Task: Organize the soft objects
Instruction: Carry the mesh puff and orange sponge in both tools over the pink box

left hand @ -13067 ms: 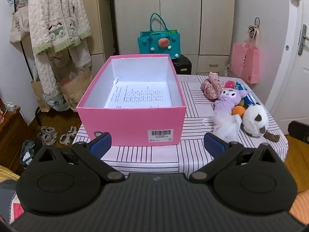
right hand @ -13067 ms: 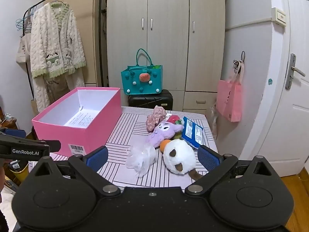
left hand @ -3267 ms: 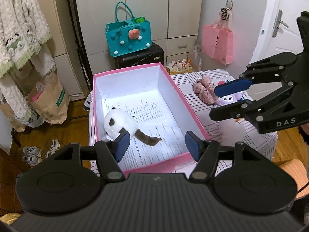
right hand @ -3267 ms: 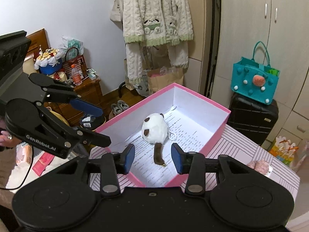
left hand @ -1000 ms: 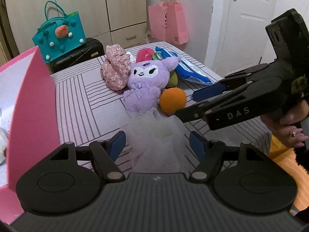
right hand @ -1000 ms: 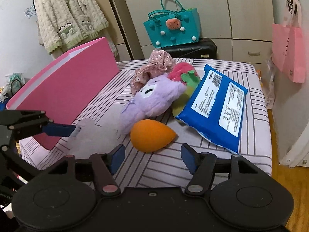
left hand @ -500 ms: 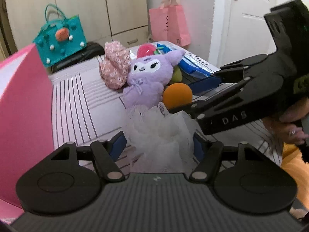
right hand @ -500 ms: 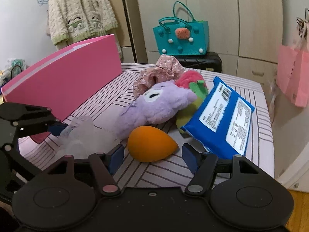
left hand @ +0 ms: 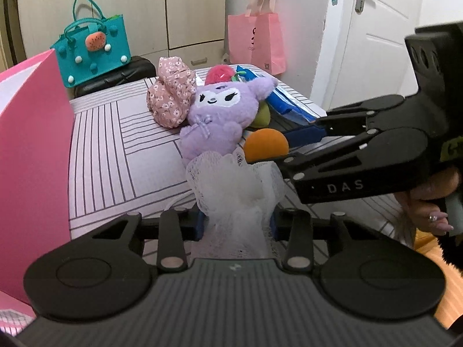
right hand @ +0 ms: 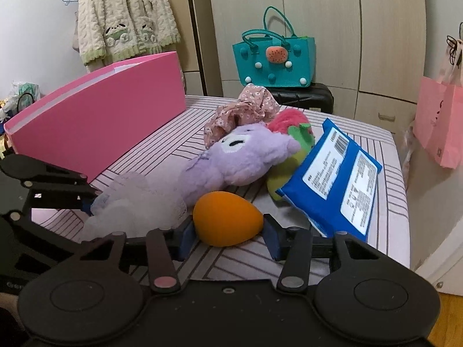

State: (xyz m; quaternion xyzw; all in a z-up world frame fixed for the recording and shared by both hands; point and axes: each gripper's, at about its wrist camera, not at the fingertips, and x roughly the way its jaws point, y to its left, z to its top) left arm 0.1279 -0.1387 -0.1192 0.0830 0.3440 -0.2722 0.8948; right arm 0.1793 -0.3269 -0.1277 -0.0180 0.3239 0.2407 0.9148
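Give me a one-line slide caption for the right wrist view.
Right gripper jaws closing on the orange sponge beside the purple plush, while the left gripper pinches the white mesh puff.

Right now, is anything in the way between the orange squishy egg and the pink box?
Yes. The white mesh pouf, held in the left gripper, sits between the orange egg and the pink box.
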